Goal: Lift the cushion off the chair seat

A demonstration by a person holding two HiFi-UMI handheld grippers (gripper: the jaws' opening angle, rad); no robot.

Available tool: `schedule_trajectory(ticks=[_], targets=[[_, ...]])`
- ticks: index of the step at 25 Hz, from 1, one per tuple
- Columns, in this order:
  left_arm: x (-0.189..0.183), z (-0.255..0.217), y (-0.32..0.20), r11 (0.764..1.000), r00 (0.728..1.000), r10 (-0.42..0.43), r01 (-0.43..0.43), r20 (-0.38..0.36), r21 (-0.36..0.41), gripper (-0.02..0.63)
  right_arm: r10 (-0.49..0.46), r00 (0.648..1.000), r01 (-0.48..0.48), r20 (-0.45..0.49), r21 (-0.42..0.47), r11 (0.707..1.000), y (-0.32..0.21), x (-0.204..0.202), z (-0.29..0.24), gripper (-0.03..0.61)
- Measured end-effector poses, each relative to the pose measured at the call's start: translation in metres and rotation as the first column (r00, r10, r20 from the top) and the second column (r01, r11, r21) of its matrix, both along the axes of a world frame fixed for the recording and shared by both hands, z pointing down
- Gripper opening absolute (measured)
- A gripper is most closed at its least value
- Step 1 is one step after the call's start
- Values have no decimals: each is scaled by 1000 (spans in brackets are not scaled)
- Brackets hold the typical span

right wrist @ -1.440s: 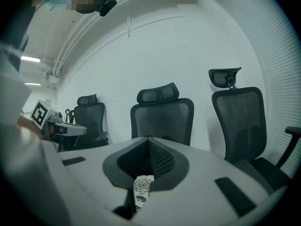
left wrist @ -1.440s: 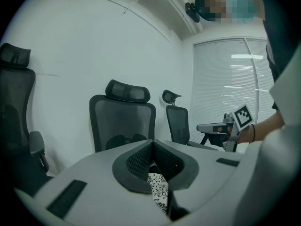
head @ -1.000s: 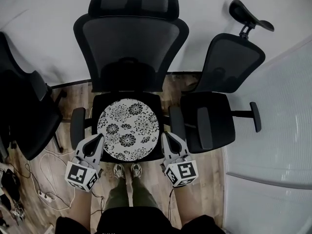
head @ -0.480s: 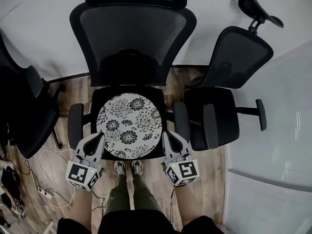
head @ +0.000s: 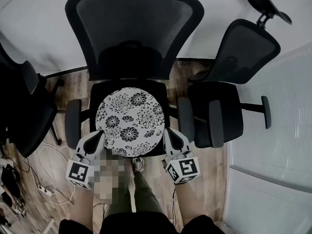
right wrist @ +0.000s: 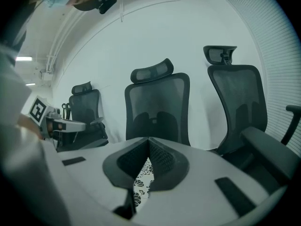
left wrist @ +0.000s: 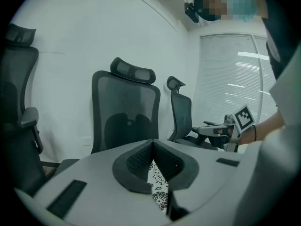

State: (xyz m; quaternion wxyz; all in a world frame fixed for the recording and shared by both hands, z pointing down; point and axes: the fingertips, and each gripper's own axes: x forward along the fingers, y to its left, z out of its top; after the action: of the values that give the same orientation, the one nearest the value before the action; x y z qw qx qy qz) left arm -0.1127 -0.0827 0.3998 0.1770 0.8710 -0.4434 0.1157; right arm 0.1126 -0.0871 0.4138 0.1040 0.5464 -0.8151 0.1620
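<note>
A round white cushion with black flowers (head: 130, 121) lies flat on the seat of the black mesh office chair (head: 134, 33). My left gripper (head: 100, 136) is at the cushion's front left edge and my right gripper (head: 166, 133) at its front right edge. Both are shut with nothing between their jaws. In the left gripper view the left gripper (left wrist: 153, 142) has its jaw tips together, and the cushion (left wrist: 157, 178) shows through the slot below them. The right gripper view shows the same: the right gripper (right wrist: 148, 139) with tips together above a strip of cushion (right wrist: 142, 180).
The chair's armrests (head: 73, 123) (head: 185, 118) flank the cushion just beyond each gripper. A second black chair (head: 214, 106) stands close on the right, a third (head: 24, 111) on the left. Cables and a power strip (head: 44, 191) lie on the wood floor at the left. The person's leg and shoe (head: 138, 165) are under the seat's front.
Both grippers have sunk a little beside the cushion's front edge, and the view has drawn closer to the chair. The jaws stay shut and the cushion has not moved.
</note>
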Motion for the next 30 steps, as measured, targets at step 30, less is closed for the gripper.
schedule_trajectory(ticks=[30], targets=[[-3,73,-6,998,1000,1,0,5,-63,11,-4,1000,1,-30,-78,997,-5,-5,78,15]])
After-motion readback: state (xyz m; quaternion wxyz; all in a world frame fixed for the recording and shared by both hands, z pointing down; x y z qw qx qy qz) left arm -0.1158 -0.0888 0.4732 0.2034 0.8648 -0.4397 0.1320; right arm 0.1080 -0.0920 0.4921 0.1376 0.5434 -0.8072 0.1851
